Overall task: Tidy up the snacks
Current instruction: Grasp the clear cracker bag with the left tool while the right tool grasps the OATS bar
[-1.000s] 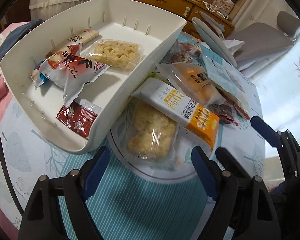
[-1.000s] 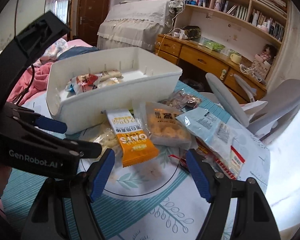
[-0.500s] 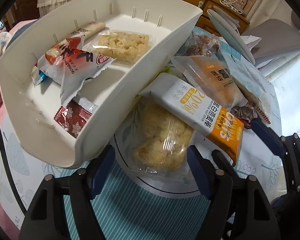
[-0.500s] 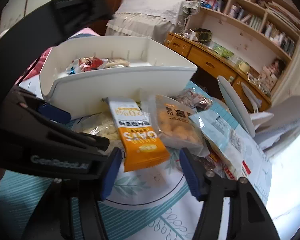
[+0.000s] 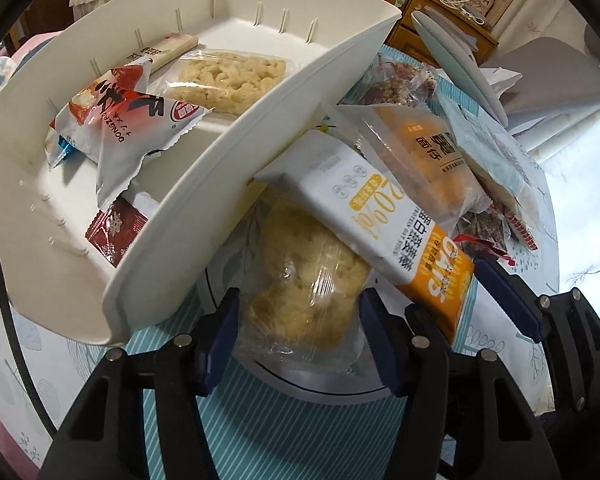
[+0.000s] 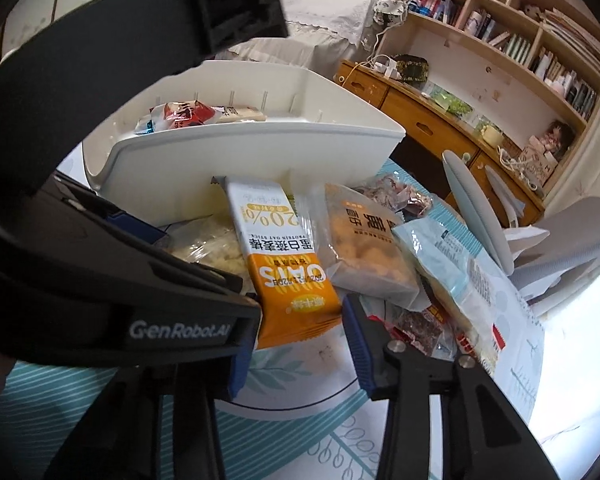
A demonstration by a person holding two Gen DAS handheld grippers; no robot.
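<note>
The desk [image 5: 260, 420], under a teal striped and leaf-print cloth, carries everything. On it stands a white bin [image 5: 228, 160], holding a pale crispy bar in clear wrap [image 5: 228, 76], a red-and-white packet [image 5: 140, 120], a small dark red sachet [image 5: 114, 232] and a slim cream bar [image 5: 160, 50]. Just beside the bin's near wall lies a heap of loose snacks: a clear bag of orange puffs [image 5: 428, 160], an orange-and-white oat bar [image 5: 388, 232] leaning over a clear-wrapped pale rice cake [image 5: 304, 292], a pale blue packet [image 6: 444, 264] and dark reddish snacks [image 5: 396, 80].

The left hand-held gripper [image 5: 300, 324] stands wide, its blue pads either side of the rice cake without pinching it. The right hand-held gripper [image 6: 296, 344] is also wide, straddling the oat bar's [image 6: 284, 268] orange end.
</note>
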